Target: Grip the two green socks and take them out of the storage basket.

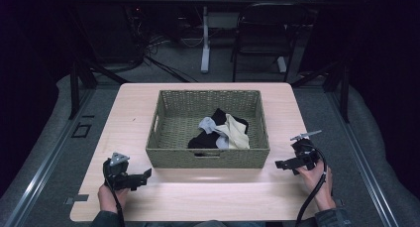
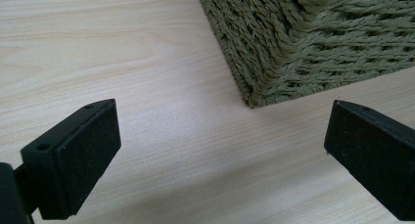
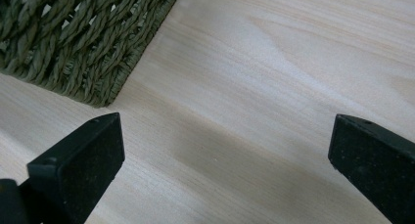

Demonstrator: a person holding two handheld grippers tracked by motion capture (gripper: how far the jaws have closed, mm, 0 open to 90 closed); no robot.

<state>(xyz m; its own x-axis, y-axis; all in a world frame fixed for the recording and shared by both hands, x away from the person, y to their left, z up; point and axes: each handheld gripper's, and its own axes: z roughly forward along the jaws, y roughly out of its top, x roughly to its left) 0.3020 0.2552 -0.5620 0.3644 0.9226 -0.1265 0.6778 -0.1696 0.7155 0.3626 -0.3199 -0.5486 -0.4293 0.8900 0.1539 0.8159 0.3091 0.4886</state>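
A green woven basket stands in the middle of the light wooden table. Inside it lies a heap of cloth pieces, black, grey and cream. My left gripper rests near the basket's front left corner, jaws wide open with nothing between them; in the left gripper view that basket corner sits just ahead. My right gripper hovers by the basket's front right corner, also open and empty; the right gripper view shows the corner at upper left.
Beyond the table stand a dark folding chair and a white table leg, with cables on the floor. Bare tabletop stretches along the front edge between the two hands.
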